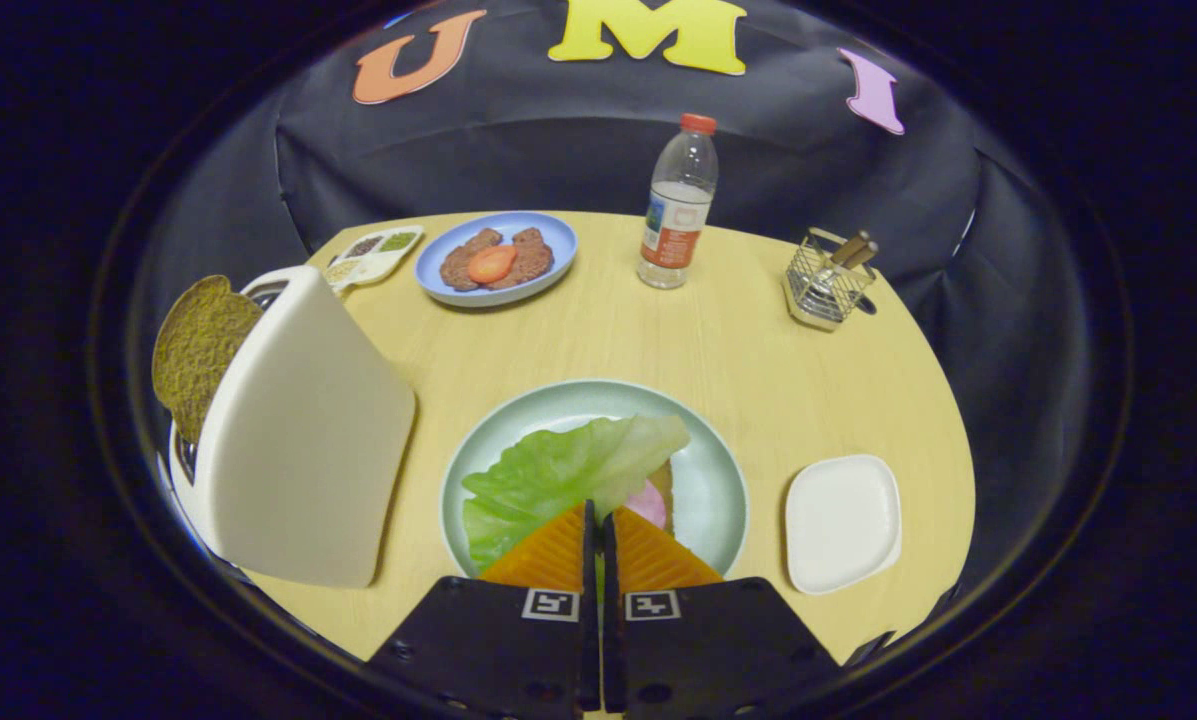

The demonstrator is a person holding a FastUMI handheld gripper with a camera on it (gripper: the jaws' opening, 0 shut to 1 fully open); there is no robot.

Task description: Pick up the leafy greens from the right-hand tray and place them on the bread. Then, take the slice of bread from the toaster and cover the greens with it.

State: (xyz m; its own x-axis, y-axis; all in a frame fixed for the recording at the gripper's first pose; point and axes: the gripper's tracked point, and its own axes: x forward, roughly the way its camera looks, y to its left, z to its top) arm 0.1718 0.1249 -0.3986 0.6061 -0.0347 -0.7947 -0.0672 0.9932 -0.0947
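A green lettuce leaf lies across the pale green plate just ahead of my fingers, covering most of a bread slice and a pink slice of ham. My gripper is shut, with the leaf's near edge pinched between the fingers; a green sliver shows in the thin gap. The white square tray to the right of the plate holds nothing. Left of the plate stands a white toaster, and a brown bread slice sticks up out of its slot.
Beyond the plate, a blue plate carries two meat patties and a tomato slice. A small divided dish sits to its left. A water bottle and a wire basket of utensils stand at the back right.
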